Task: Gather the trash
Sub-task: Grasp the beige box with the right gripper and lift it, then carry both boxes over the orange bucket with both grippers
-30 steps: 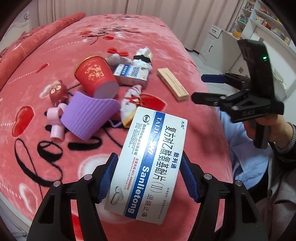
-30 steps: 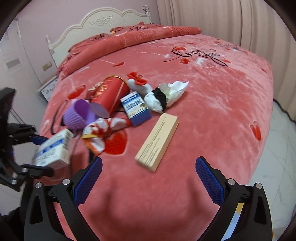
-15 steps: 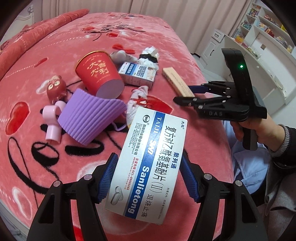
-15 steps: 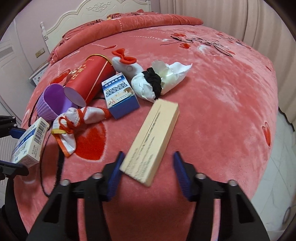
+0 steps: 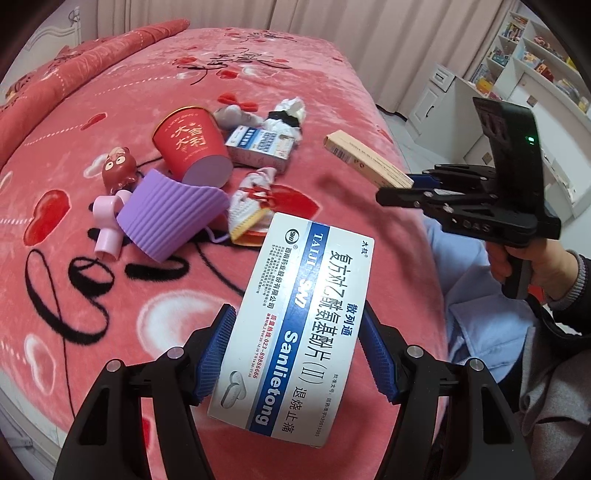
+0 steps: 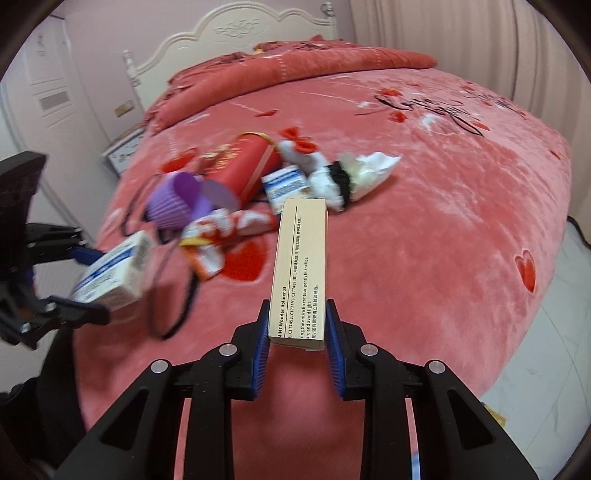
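Note:
My left gripper [image 5: 297, 347] is shut on a white and blue medicine box [image 5: 295, 325] and holds it above the bed's near edge; the box also shows in the right wrist view [image 6: 114, 273]. My right gripper [image 6: 297, 343] is shut on the near end of a long tan lipliner box [image 6: 300, 269] and holds it lifted off the blanket; the left wrist view shows it too [image 5: 365, 164]. On the pink blanket lie a red paper cup [image 5: 190, 146], a purple ribbed sleeve [image 5: 170, 218], a small blue and white box [image 5: 258, 147], a crumpled wrapper [image 5: 247, 203] and a white wad with a black band [image 5: 290, 112].
A small red figurine [image 5: 118, 170] and a pink plastic piece [image 5: 107, 225] lie left of the sleeve. The bed's headboard [image 6: 236, 33] is at the far end. White shelves and a cabinet [image 5: 517, 85] stand beyond the bed. Floor [image 6: 535, 332] lies to the right.
My right gripper has closed on the tan box and lifted it off the blanket. My left gripper still holds the medicine box and has shifted a little.

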`<state>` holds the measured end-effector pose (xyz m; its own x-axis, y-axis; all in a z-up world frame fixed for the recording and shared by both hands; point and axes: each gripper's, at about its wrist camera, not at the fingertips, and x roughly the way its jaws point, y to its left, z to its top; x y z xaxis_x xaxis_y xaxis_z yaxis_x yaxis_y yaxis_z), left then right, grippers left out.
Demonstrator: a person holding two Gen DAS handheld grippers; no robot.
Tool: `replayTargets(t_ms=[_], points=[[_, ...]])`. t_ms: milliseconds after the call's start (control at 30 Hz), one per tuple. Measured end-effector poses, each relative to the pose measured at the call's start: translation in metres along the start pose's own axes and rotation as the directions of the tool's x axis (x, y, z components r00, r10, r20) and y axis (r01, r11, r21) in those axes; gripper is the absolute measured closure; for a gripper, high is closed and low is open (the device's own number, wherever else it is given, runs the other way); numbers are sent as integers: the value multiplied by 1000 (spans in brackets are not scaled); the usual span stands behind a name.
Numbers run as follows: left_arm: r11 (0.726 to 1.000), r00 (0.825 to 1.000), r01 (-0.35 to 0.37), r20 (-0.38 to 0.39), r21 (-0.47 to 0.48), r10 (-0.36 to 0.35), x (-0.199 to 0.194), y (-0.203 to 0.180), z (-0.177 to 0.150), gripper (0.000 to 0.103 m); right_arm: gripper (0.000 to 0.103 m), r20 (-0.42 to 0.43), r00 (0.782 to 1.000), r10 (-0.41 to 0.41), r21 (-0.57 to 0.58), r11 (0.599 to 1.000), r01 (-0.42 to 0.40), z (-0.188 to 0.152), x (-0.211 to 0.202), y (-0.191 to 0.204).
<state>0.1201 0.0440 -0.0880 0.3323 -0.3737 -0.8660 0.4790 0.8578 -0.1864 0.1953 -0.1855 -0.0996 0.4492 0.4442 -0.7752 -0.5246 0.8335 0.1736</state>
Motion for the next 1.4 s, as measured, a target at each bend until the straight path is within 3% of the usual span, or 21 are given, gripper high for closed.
replayTargets(t_ms=[300,633,967,1133,1400], points=[[1000,1000,-20,5,19,20,-18,-38,-15,36,75,-25,995,94,-64,993,-96,-39,-54,29],[997,1000,-29,12,77,29,-27,-85,-22,36,75,2,993,121,-68,990,-121,-83,-106,40],[972,999,27,10,234,-30,-3,-157,15,36,75,84,996,24,41,999,-28,-126,-172,-11],[937,996,87,-17,339,-86,25,-202,46,36,75,106,993,-54,130,991,40,-153,-204,-53],[862,978,210,-87,461,-191,80,-278,88,36,75,77,975,-211,280,943,182,-212,-247,-123]])
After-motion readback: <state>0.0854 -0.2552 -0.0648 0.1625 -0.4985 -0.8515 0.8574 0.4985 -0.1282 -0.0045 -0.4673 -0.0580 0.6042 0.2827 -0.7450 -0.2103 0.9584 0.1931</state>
